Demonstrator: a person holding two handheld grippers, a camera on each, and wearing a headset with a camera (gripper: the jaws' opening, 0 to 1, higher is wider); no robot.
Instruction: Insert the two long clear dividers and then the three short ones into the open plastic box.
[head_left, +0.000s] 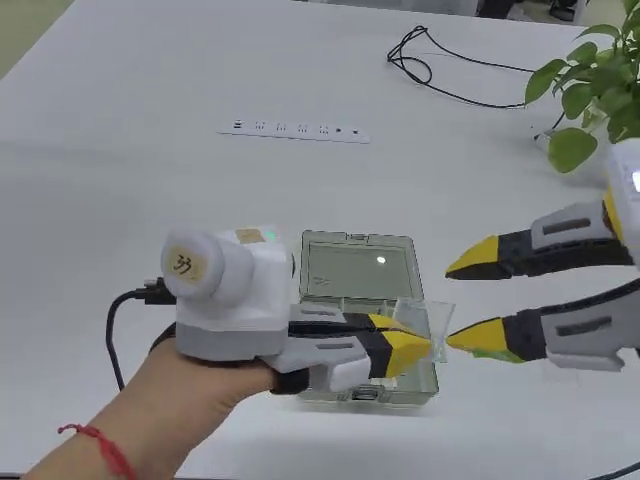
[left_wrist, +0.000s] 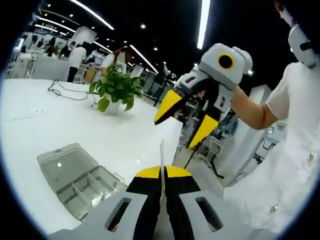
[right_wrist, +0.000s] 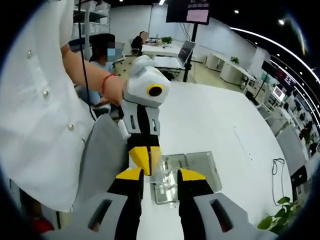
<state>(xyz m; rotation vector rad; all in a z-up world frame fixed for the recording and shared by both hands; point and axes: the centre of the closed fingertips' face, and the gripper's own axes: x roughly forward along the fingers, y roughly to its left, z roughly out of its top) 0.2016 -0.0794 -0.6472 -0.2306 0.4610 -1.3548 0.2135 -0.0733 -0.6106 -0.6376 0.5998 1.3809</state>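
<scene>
Above the white tabletop (head_left: 150, 200) and plastic box (head_left: 355, 270), the left gripper (head_left: 412, 345) is pinching a clear divider (head_left: 435, 318), the right gripper (head_left: 452, 305) gaping wide.

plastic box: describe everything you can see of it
The plastic box is clear with a grey-green tint, rectangular and open. Its lid lies back flat on the white table, hinged to the tray nearer the person; a small latch shows on the tray's front edge. The left gripper view shows clear dividers already standing in the tray. The left gripper, shut on a clear divider, hangs over the tray's right part and hides some of it; contact with the box cannot be told.
</scene>
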